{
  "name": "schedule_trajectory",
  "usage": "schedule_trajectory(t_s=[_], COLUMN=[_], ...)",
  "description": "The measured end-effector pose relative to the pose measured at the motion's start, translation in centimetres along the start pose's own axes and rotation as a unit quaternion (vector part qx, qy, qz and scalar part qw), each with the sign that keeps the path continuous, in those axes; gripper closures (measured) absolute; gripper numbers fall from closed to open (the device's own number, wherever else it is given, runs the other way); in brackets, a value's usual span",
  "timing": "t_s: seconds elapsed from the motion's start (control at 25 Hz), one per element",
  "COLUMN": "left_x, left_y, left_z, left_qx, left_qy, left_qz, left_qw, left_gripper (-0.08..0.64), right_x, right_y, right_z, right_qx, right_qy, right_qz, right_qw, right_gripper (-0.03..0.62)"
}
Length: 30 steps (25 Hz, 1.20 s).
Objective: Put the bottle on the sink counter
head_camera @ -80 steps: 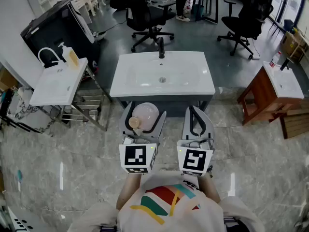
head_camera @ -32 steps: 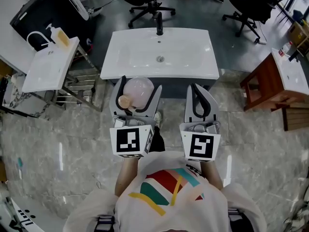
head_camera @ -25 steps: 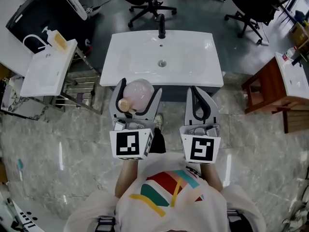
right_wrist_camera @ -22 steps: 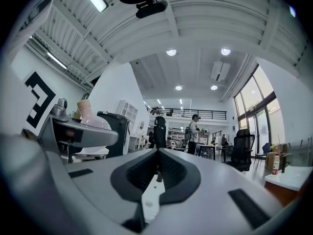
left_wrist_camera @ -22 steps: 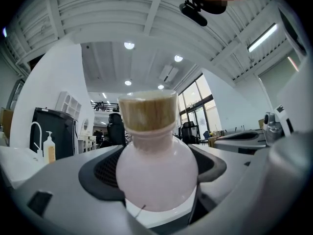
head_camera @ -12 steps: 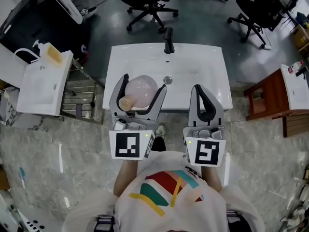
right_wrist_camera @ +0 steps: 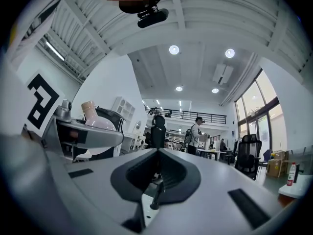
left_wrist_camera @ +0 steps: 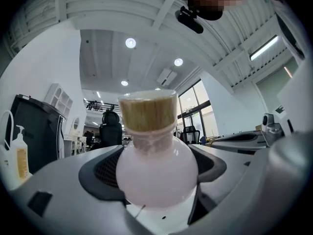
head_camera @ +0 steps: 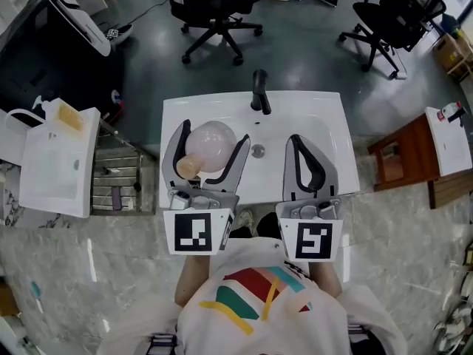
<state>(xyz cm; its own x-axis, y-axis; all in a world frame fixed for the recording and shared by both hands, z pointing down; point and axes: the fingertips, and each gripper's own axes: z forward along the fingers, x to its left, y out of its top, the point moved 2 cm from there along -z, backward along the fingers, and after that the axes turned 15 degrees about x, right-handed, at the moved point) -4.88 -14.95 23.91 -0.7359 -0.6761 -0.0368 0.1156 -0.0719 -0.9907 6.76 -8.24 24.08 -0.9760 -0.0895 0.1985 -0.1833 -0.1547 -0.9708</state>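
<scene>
A round pale pink bottle [head_camera: 211, 143] with a tan stopper [head_camera: 185, 168] lies between the jaws of my left gripper [head_camera: 213, 132], which is shut on it. In the left gripper view the bottle [left_wrist_camera: 157, 175] stands upright, stopper [left_wrist_camera: 147, 110] on top, with the dark pads [left_wrist_camera: 95, 173] pressing its sides. It hangs over the left part of the white sink counter [head_camera: 325, 113], near the drain [head_camera: 257, 151] and in front of the black faucet [head_camera: 259, 91]. My right gripper [head_camera: 297, 140] is shut and holds nothing [right_wrist_camera: 156, 155], over the counter's right half.
A smaller white sink [head_camera: 52, 165] with a soap dispenser [head_camera: 65, 115] stands at the left, a metal rack [head_camera: 122, 187] beside it. A brown wooden stand [head_camera: 399, 161] is at the right. Black office chairs [head_camera: 211, 6] stand behind the counter.
Both grippers have moved forward from over the marble floor to above the sink counter. The bottle stays held in the left gripper. The right gripper stays shut.
</scene>
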Motion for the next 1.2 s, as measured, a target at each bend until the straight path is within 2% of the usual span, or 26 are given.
schedule_trajectory(t_s=[0.28,0.44,0.8,1.0,1.2], left_x=[0.4,0.4,1.1,3.1,6.8], left_y=[-0.2,0.1,-0.9,-2.2,-4.9], left_z=[2.1,2.9,4.5,6.8,10.1], left_qx=[0.017,0.018,0.038,0.061,0.093], left_qy=[0.010,0.021,0.055,0.074,0.093], left_qz=[-0.005,-0.015,-0.009,-0.003,-0.007], left_qw=[0.9998,0.9995,0.9977,0.9954,0.9913], left_gripper=[0.153,0.153,0.153,0.153,0.153], right_x=[-1.1,-1.1,-0.4,0.6,1.7], right_y=[0.2,0.7,0.0,-0.7,-1.2], right_z=[2.5,3.7,6.1,8.2,10.7], right_qx=[0.004,-0.002,0.003,0.012,0.019], right_qy=[0.003,0.020,0.062,0.089,0.114], right_qz=[0.009,0.004,0.005,0.005,0.011], right_qw=[1.000,1.000,0.998,0.996,0.993], right_gripper=[0.580,0.580,0.580,0.580,0.580])
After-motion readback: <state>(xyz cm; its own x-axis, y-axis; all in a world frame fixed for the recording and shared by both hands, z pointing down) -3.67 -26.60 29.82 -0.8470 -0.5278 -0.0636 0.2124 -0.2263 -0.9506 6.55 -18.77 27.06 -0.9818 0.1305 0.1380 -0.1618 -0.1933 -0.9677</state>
